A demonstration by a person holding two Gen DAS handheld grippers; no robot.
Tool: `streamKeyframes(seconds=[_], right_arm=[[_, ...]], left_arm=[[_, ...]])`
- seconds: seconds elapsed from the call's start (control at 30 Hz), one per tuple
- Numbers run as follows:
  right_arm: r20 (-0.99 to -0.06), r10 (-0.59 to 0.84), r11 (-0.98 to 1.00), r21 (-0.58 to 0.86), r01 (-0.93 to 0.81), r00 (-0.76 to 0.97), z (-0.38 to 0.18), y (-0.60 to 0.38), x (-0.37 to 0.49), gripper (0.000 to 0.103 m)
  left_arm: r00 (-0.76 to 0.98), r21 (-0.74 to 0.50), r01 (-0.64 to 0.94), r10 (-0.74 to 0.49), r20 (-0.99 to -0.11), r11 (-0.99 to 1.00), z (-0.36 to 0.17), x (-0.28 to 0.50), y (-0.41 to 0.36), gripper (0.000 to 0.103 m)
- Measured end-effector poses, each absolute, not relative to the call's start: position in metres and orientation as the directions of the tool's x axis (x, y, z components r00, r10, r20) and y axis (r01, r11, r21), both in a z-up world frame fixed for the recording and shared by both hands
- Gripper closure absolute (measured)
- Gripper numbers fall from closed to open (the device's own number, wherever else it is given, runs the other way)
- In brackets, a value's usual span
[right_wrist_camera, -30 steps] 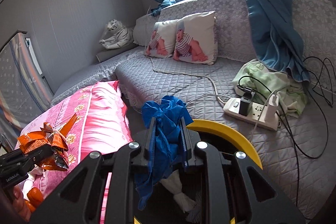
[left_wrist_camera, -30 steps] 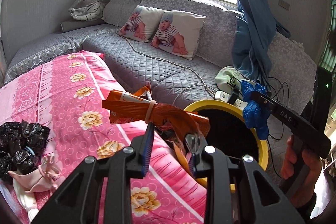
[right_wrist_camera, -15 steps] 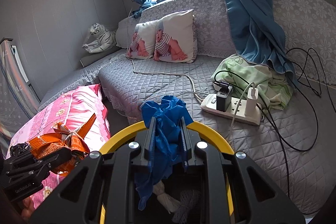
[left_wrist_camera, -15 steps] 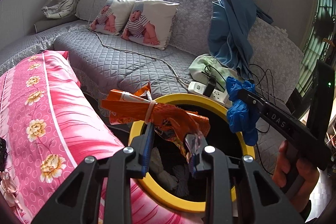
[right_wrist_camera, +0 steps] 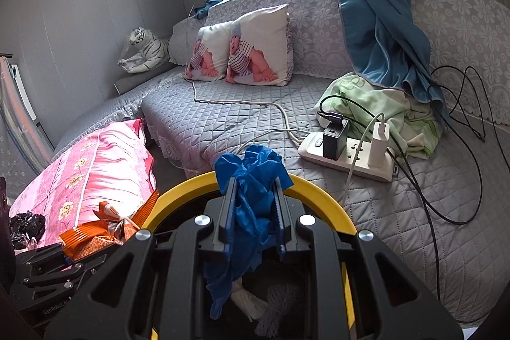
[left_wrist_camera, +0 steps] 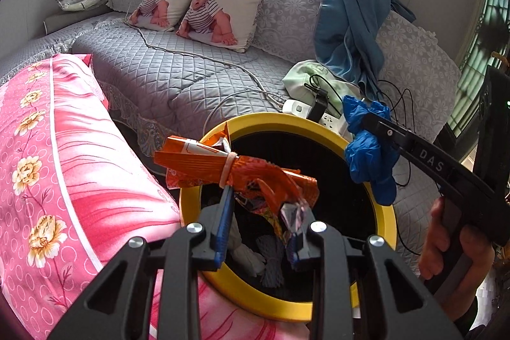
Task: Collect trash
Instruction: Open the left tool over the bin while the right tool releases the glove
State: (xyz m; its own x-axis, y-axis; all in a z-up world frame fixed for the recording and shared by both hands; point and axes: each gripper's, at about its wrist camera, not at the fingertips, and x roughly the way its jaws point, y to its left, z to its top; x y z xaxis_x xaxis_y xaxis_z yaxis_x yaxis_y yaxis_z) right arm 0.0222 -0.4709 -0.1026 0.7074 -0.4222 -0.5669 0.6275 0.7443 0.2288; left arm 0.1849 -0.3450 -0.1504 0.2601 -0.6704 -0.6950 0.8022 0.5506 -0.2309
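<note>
Left claw pinching crinkly orange foil wrapper | right claw gripping crumpled blue glove | round yellow-rimmed bin

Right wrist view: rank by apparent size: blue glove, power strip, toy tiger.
1. blue glove, inflated by sitting right at the lens
2. power strip
3. toy tiger, far off, so its true size stays unsure

The right gripper, as seen from the left wrist view, carries the white letters "DAS" along the side of its black finger arm. The left gripper, as seen from the right wrist view, carries pale lettering on its black body, legible only as "GenRobot"; the remainder is cut off.
</note>
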Motion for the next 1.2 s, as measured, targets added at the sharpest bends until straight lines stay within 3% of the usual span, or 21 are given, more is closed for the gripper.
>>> streamKeyframes(seconds=[0.43, 0.5, 0.57, 0.73, 1.0, 1.2], right_arm=[[-0.587, -0.425, 0.723, 0.239, 0.648, 0.69, -0.112, -0.477, 0.024, 0.083], [-0.588, -0.425, 0.715, 0.248, 0.653, 0.689, -0.112, -0.479, 0.023, 0.077], [-0.58, -0.428, 0.707, 0.261, 0.657, 0.693, -0.112, -0.48, 0.02, 0.067], [-0.569, -0.443, 0.692, 0.273, 0.668, 0.692, -0.105, -0.482, 0.014, 0.065], [-0.517, -0.416, 0.731, 0.3, 0.614, 0.748, -0.077, -0.465, 0.005, 0.065], [-0.478, -0.277, 0.817, 0.339, 0.466, 0.833, -0.054, -0.425, 0.017, 0.063]], left_arm=[[0.228, -0.267, 0.801, -0.686, -0.691, 0.535, -0.155, 0.185, -0.346, 0.076], [0.223, -0.277, 0.798, -0.69, -0.688, 0.535, -0.154, 0.185, -0.346, 0.072], [0.239, -0.272, 0.794, -0.692, -0.681, 0.543, -0.153, 0.185, -0.344, 0.058], [0.258, -0.283, 0.78, -0.698, -0.668, 0.559, -0.143, 0.188, -0.337, 0.055], [0.38, -0.258, 0.729, -0.688, -0.618, 0.634, -0.094, 0.196, -0.3, 0.055], [0.506, -0.187, 0.68, -0.638, -0.58, 0.709, -0.052, 0.198, -0.24, 0.055]])
